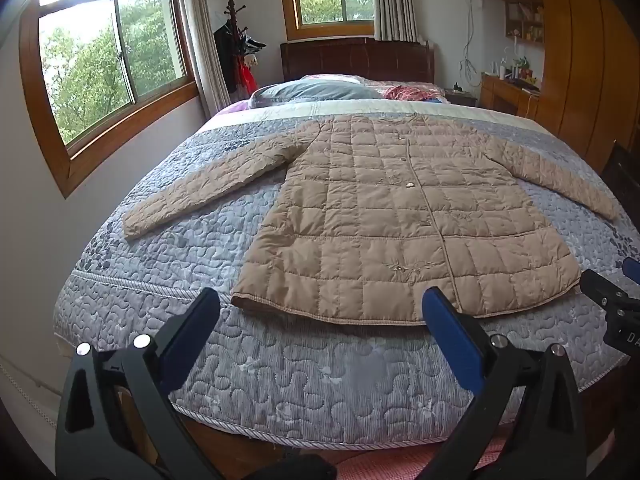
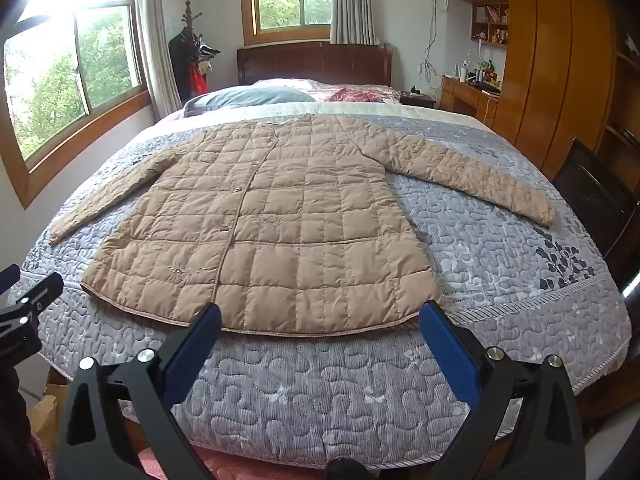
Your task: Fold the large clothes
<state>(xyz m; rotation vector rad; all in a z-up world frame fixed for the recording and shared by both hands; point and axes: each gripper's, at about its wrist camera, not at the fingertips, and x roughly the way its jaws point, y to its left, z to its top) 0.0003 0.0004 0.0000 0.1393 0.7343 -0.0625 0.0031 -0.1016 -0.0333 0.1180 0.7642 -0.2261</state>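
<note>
Fold not yet begun.
Quilted tan coat (image 1: 384, 216) spread flat, front up, on grey bedspread (image 1: 280, 380), hem at 6 o'clock, collar at 12, sleeves out toward 9 and 3. Left gripper (image 1: 322, 312) and right gripper (image 2: 320, 320) above bed foot, both spread wide, empty, clear of hem. All folds outstanding.
</note>
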